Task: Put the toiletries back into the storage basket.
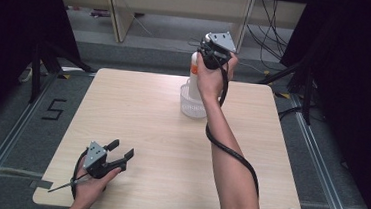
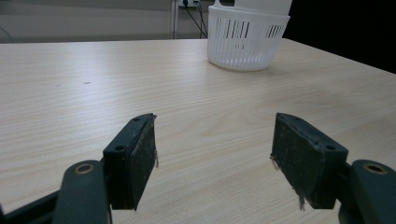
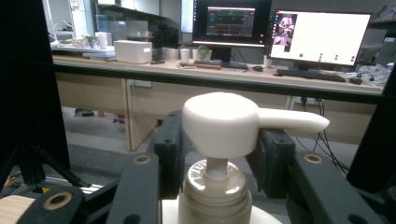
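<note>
Seen from the high view, a person works two hand-held tools over a pale wooden surface (image 1: 170, 148). The left claw (image 1: 121, 149) rests low near the front left corner, its jaws spread apart with nothing between them. The right claw (image 1: 205, 53) is raised at the far edge of the surface, above a white slotted basket (image 1: 188, 102), and a white pump bottle (image 1: 194, 67) with an orange label stands up out of that basket, just behind the right hand (image 1: 211, 76). A black cable runs down the right forearm.

From the left gripper view, the left claw (image 2: 212, 149) shows both black pads wide apart over bare wood, and the basket (image 2: 247, 39) stands well off toward the far right of the surface.

From the right gripper view, the right claw (image 3: 217, 144) has its jaws set on either side of the pump bottle (image 3: 219, 126), just under the white pump head, whose spout points right; whether they press the neck cannot be told. Beyond lie a desk and lit monitors (image 3: 322, 37).
</note>
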`<action>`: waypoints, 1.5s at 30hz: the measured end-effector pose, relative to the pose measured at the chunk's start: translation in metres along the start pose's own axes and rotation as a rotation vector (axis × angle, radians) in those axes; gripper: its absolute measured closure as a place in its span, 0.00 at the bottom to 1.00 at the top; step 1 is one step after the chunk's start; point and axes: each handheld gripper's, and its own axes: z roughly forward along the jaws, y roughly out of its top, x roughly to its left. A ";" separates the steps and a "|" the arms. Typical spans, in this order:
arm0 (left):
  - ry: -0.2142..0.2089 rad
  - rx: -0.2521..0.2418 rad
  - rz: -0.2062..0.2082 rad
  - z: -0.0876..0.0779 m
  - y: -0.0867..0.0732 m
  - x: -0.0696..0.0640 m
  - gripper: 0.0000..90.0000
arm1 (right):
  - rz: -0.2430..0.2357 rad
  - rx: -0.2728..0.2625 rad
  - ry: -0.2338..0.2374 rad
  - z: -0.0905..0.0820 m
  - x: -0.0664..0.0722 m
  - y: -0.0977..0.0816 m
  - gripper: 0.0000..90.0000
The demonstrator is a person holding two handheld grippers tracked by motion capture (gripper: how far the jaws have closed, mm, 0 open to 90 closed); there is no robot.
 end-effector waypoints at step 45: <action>-0.009 -0.009 0.004 0.001 0.000 0.001 0.33 | -0.004 0.057 0.000 0.009 0.004 -0.021 0.67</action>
